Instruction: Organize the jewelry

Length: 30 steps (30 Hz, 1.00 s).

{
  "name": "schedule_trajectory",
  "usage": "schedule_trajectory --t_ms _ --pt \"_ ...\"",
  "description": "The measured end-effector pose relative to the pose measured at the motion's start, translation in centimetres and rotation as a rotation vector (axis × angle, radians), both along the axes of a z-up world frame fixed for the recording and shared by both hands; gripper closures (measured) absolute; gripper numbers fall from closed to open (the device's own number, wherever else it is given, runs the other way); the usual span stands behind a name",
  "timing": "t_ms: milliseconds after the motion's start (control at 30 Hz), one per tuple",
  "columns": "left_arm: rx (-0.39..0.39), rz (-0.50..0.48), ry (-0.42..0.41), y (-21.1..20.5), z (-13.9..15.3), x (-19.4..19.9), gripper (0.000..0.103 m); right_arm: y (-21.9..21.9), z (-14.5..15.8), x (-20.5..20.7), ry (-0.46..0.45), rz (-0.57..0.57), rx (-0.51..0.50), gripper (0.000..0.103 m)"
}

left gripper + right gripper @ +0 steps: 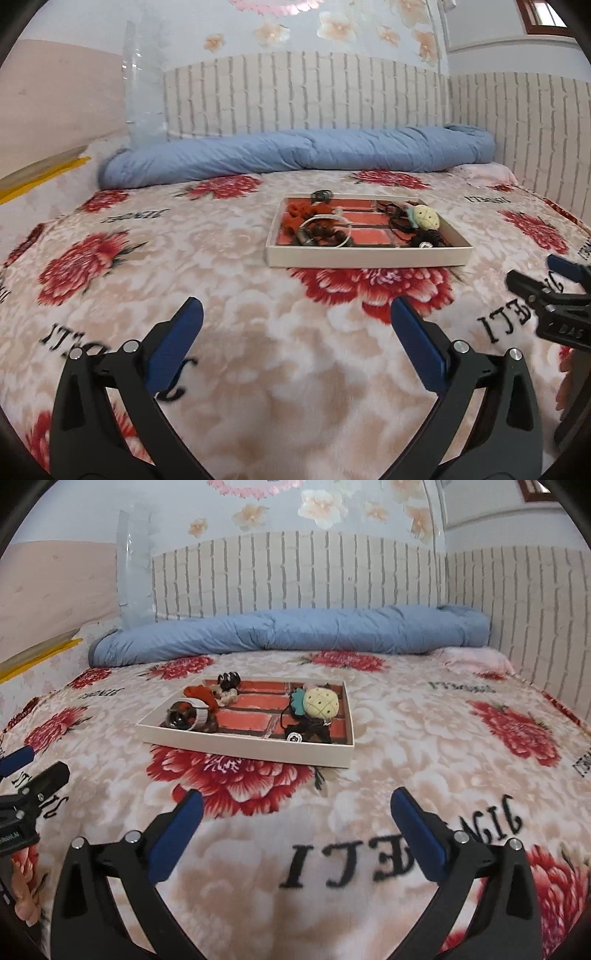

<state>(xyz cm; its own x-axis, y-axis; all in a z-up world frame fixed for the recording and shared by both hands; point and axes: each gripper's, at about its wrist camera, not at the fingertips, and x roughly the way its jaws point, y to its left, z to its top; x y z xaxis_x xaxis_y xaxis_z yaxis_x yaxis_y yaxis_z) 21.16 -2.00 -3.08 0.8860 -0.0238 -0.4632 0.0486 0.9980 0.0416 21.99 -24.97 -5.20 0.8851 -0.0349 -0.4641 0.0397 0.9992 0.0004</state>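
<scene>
A shallow white tray (369,257) (236,746) with a red brick-pattern floor lies on the flowered blanket. Its left end holds a red fabric piece (201,697), a white bangle (192,710) and dark beads (325,233). At its right end lie a cream pineapple charm (426,217) (323,701) and black cords (314,731). A black hair claw (229,679) sits at the tray's far rim. My left gripper (295,314) and my right gripper (295,805) both stand open over the blanket, well short of the tray, nothing between their blue pads. Each gripper shows at the edge of the other's view.
A rolled blue quilt (295,155) lies along the far side of the bed against a brick-pattern wall panel (306,92). A clear plastic sheet (142,85) stands at the back left. A pink cloth (476,657) lies at the back right.
</scene>
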Motion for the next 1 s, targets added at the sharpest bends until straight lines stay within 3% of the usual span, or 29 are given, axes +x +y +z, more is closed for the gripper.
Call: schedule_trajectory --t_ms 267,533,1000 --pt "0.007 0.051 -0.087 0.5 -0.6 -4.4 0.005 0.8 -1.0 -3.0 -0.068 -0.023 -0.023 0.004" --pt "-0.051 0.066 -0.053 1.7 -1.4 -4.0 0.005 1.0 -0.9 -5.1 -0.168 -0.057 -0.035 0.004" --pt "-0.022 0.058 -0.056 1.1 -1.6 -4.0 0.005 0.9 -1.1 -4.6 -0.144 -0.057 -0.033 0.004"
